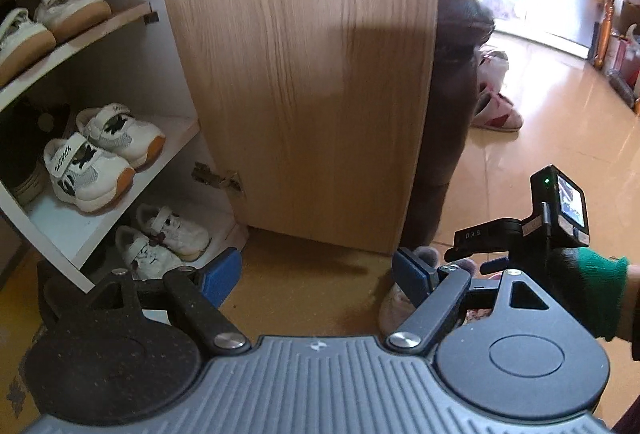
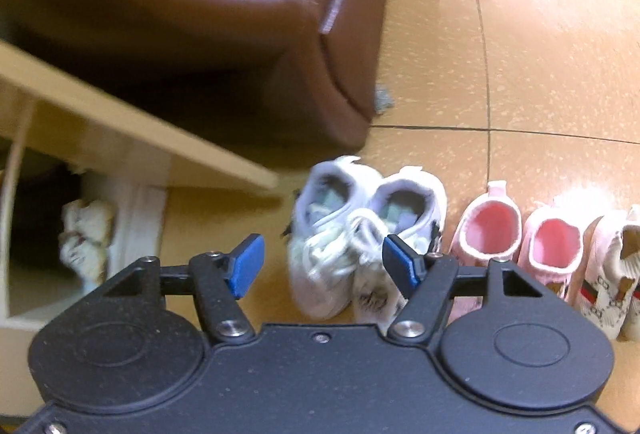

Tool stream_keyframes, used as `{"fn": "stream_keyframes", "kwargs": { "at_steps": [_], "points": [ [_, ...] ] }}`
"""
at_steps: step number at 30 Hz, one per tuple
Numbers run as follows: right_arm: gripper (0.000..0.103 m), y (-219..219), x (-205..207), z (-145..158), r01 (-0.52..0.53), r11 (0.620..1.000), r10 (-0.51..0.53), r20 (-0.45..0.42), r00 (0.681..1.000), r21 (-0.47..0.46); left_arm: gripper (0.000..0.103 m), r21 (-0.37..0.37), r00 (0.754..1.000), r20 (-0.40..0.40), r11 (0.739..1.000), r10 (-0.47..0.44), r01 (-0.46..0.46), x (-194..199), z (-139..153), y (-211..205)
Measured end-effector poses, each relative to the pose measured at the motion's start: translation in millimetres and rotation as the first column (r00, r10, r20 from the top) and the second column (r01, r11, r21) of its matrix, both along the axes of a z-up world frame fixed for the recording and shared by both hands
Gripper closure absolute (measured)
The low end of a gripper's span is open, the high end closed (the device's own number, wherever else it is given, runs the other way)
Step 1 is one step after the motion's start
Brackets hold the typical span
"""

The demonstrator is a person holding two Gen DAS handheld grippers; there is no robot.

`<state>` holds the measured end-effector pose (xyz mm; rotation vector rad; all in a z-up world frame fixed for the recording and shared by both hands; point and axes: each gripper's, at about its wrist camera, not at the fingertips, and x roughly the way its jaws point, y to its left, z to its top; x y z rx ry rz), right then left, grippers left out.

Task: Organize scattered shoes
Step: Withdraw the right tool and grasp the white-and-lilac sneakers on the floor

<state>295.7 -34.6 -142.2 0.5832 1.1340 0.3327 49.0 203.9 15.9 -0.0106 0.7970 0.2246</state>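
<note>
A pair of small white lace-up shoes (image 2: pixel 348 234) stands on the tan floor, heels towards the sofa. My right gripper (image 2: pixel 324 266) hangs open just above them; its blue pads (image 2: pixel 246 266) touch nothing. Beside them stand a pink pair (image 2: pixel 516 234) and a patterned pair (image 2: pixel 612 274). My left gripper (image 1: pixel 318 276) is open and empty in front of the shoe cabinet (image 1: pixel 176 81). Its shelves hold white sneakers with tan soles (image 1: pixel 100 153), another pair above (image 1: pixel 52 21) and a pair at the bottom (image 1: pixel 164 238). A white shoe (image 1: pixel 394 308) shows partly behind my left gripper's right pad.
The cabinet's wooden door (image 1: pixel 304 73) stands open in the middle. A brown leather sofa (image 2: pixel 224 13) sits behind it. A green-gloved hand (image 1: pixel 592 286) holds the other tool at the right. Slippers (image 1: pixel 496 113) lie further off on the floor.
</note>
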Motion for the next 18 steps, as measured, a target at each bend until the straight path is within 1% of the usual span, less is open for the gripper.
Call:
{"fn": "stream_keyframes", "kwargs": {
  "at_steps": [3, 6, 10, 13, 15, 18],
  "points": [
    [0.035, 7.4, 11.9, -18.8, 0.021, 0.999, -0.022, -0.017, 1.0, -0.029, 0.02, -0.009, 1.0, -0.015, 1.0, 0.01, -0.01, 6.6, -4.6, 5.6],
    [0.034, 19.1, 24.3, -36.3, 0.035, 0.998, -0.037, -0.022, 0.999, -0.06, 0.02, -0.024, 1.0, -0.016, 1.0, 0.013, -0.014, 8.8, -2.7, 10.0],
    [0.034, 36.4, 38.5, -53.2, 0.041, 0.996, -0.043, -0.028, 0.999, -0.075, 0.02, -0.042, 1.0, -0.018, 0.999, 0.025, -0.026, 12.3, -4.6, 17.6],
    [0.034, 46.0, 46.3, -60.6, 0.066, 0.993, -0.068, -0.02, 0.997, -0.101, 0.02, -0.055, 0.999, -0.032, 0.998, 0.035, -0.037, 14.8, -9.3, 22.7],
    [0.034, 49.0, 50.4, -67.7, 0.088, 0.99, -0.092, -0.025, 0.995, -0.112, 0.02, -0.064, 0.998, -0.04, 0.997, 0.037, -0.04, 15.9, -11.9, 24.6],
    [0.035, 52.2, 54.8, -80.2, 0.085, 0.987, -0.092, -0.043, 0.995, -0.133, 0.02, -0.071, 0.998, -0.046, 0.997, 0.035, -0.038, 17.8, -14.3, 26.0]
  ]
}}
